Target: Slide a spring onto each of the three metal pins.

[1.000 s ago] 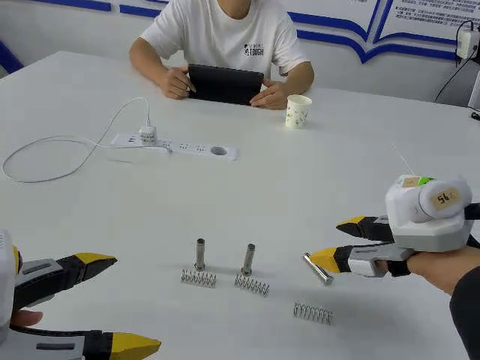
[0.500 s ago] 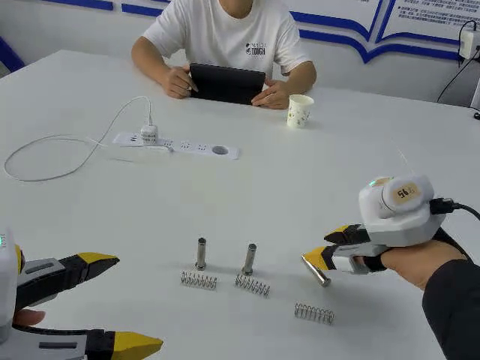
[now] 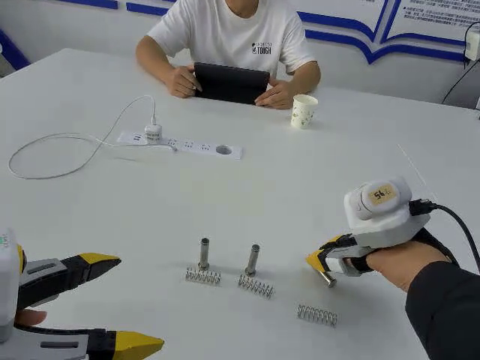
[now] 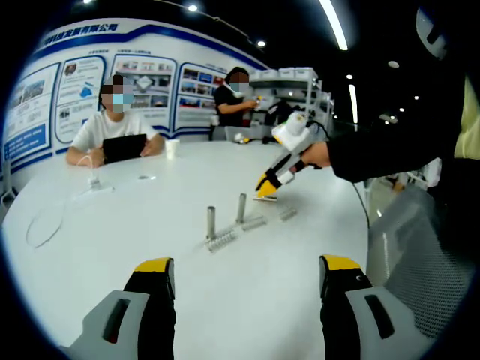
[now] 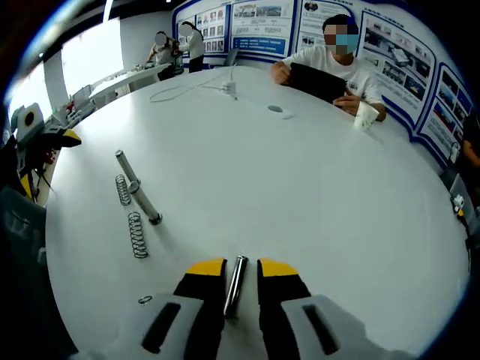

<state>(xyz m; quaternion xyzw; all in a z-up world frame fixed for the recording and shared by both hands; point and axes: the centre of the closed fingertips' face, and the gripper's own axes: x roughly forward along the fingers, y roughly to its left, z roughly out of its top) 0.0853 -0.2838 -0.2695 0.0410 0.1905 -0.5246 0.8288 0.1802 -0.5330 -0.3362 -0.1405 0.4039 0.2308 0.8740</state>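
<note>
Two metal pins point(image 3: 204, 253) point(image 3: 253, 259) stand upright on the white table point(image 3: 315, 180), each with a spring point(image 3: 202, 276) point(image 3: 255, 286) lying in front of it. A third spring point(image 3: 316, 315) lies further right. My right gripper point(image 3: 319, 260) is shut on the third pin point(image 3: 328, 279), which angles down with its lower end at the tabletop; in the right gripper view the pin point(image 5: 235, 289) sits between the yellow jaws of that gripper point(image 5: 241, 264). At the near left, well short of the pins point(image 4: 211, 223), my left gripper point(image 3: 112, 300) point(image 4: 246, 270) stands open and holds nothing.
A white power strip point(image 3: 187, 147) with a looping cable point(image 3: 45, 142) lies at the back left. A paper cup point(image 3: 303, 111) stands at the far side, beside a seated person with a black tablet point(image 3: 231, 82). Bare tabletop lies between the pins and the strip.
My right gripper has come down and slightly left with the pin, from above the table to its surface. The left gripper, standing pins and springs are where they were.
</note>
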